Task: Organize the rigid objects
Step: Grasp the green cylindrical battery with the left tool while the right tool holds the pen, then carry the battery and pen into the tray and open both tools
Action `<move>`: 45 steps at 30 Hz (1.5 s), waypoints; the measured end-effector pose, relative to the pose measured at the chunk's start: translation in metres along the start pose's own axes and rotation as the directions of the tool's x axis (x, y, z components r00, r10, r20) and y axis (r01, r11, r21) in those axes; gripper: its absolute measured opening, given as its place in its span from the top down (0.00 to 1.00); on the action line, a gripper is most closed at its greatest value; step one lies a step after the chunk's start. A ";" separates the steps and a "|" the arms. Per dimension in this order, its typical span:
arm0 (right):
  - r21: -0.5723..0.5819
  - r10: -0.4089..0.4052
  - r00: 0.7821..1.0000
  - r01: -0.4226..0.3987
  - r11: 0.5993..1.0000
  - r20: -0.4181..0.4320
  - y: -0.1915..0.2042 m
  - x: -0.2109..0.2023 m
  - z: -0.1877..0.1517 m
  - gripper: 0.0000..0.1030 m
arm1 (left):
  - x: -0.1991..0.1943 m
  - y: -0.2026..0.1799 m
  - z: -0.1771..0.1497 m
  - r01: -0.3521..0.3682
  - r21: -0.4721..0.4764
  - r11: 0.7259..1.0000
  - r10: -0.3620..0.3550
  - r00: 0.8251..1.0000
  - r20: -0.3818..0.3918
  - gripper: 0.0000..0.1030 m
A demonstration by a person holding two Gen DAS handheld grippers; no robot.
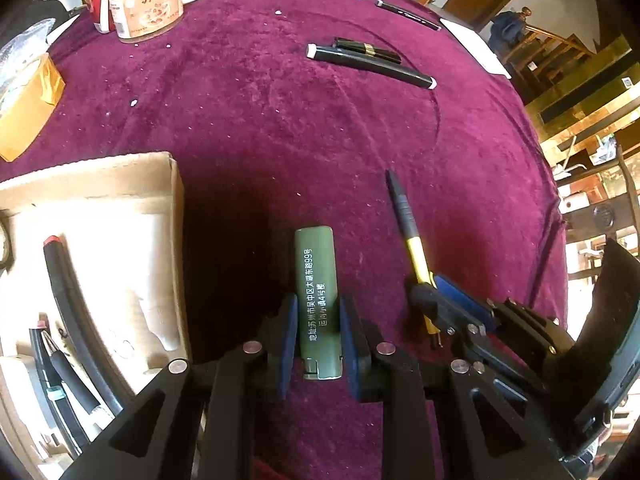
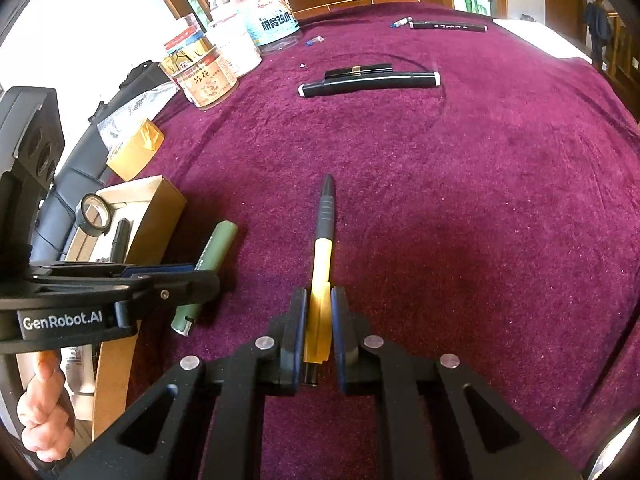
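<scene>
My left gripper (image 1: 319, 312) is shut on a green lighter (image 1: 316, 300) with white printed characters, held just above the purple cloth beside a cardboard box (image 1: 120, 184). The right wrist view shows that lighter (image 2: 210, 256) clamped in the left gripper (image 2: 188, 276). My right gripper (image 2: 319, 300) is shut on a yellow and black pen (image 2: 322, 264), tip pointing away. That pen (image 1: 408, 224) and the right gripper (image 1: 436, 300) sit to the right in the left wrist view. Several black pens (image 1: 64, 280) lie in the box.
Two black markers (image 2: 368, 80) lie side by side further out on the purple tablecloth (image 2: 480, 200); another marker (image 2: 448, 25) and small caps lie beyond. Jars (image 2: 204, 80) and a tape roll (image 2: 134, 152) stand at the left. A hand (image 2: 44, 408) holds the left gripper's handle.
</scene>
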State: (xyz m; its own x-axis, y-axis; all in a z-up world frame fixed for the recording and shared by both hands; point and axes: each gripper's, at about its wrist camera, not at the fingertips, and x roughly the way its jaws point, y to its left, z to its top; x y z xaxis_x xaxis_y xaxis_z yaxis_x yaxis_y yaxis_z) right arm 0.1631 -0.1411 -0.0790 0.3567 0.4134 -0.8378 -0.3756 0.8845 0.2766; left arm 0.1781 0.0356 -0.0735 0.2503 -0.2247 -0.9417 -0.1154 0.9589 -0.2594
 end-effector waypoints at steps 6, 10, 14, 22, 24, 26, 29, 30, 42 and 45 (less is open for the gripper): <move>0.009 0.007 1.000 -0.007 1.000 0.001 -0.001 0.000 0.001 0.89 | 0.007 -0.003 0.007 -0.061 0.013 0.998 0.061 0.998 -0.005 0.79; 0.000 0.002 1.000 -0.002 1.000 0.002 0.000 0.000 0.001 0.89 | 0.011 -0.012 0.007 -0.125 0.052 0.991 0.125 0.992 0.005 0.79; -0.008 -0.004 1.000 0.004 1.000 0.004 0.002 0.000 0.000 0.89 | 0.011 -0.015 0.005 -0.134 0.058 0.989 0.134 0.991 0.011 0.80; -0.011 0.072 0.997 -0.072 0.997 0.036 0.006 -0.008 0.002 0.89 | -0.011 -0.005 -0.018 -0.048 0.019 0.999 0.047 0.998 0.038 0.80; -0.008 0.110 0.993 -0.110 0.994 0.048 0.007 -0.012 0.002 0.89 | -0.023 -0.005 -0.030 -0.025 0.010 1.000 0.025 0.998 0.057 0.80; -0.007 0.140 0.987 -0.139 0.990 0.076 0.007 -0.018 0.002 0.89 | -0.034 -0.002 -0.045 0.014 -0.002 1.000 -0.013 0.997 0.073 0.80; -0.029 0.181 0.975 -0.179 0.983 0.126 0.012 -0.030 0.001 0.89 | -0.058 0.001 -0.070 0.047 -0.022 0.999 -0.044 0.990 0.130 0.80; -0.044 0.203 0.969 -0.199 0.979 0.139 0.015 -0.034 0.001 0.89 | -0.068 0.002 -0.079 0.046 -0.026 0.999 -0.041 0.986 0.162 0.80; -0.210 0.321 0.933 -0.285 0.935 0.165 0.050 -0.051 -0.014 0.89 | -0.137 0.087 -0.147 0.017 -0.181 0.983 0.042 0.948 0.317 0.80; -0.183 0.383 0.916 -0.359 0.915 0.120 0.062 -0.055 -0.023 0.89 | -0.139 0.110 -0.154 0.013 -0.223 0.975 0.062 0.944 0.326 0.80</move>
State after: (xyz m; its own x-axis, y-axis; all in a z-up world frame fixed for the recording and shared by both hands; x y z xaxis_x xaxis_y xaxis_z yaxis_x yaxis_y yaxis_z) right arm 0.1009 -0.1138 -0.0266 0.2858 0.7433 -0.6048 -0.6281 0.6220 0.4677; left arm -0.0173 0.1459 -0.0039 0.5419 -0.0964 -0.8349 -0.3232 0.8931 -0.3129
